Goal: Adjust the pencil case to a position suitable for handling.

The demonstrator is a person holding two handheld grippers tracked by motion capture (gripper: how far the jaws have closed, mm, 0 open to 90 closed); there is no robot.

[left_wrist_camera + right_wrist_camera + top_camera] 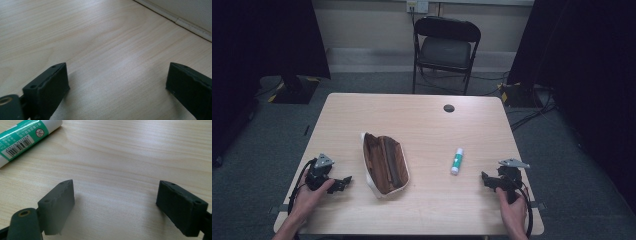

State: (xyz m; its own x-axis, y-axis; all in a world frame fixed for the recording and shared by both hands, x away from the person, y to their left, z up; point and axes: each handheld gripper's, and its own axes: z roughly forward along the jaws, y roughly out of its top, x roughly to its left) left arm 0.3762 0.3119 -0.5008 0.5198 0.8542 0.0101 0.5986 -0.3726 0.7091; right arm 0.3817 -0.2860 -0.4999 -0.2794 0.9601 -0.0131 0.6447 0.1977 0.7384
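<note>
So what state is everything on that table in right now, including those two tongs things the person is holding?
Pencil case: open, lying flat, brown inside showing.
Glue stick: capped, lying on its side, apart from the case.
Left tongs: open, nothing between the jaws, low over the table.
Right tongs: open, nothing between the jaws, near the glue stick.
Folding chair: unfolded, unoccupied, behind the table.

Dim high view, dark curtains swallowing the sides, table (422,120) evenly lit from above, soft sheen on the wood, close-up gripper views slightly blurred, faint jaw shadows
</note>
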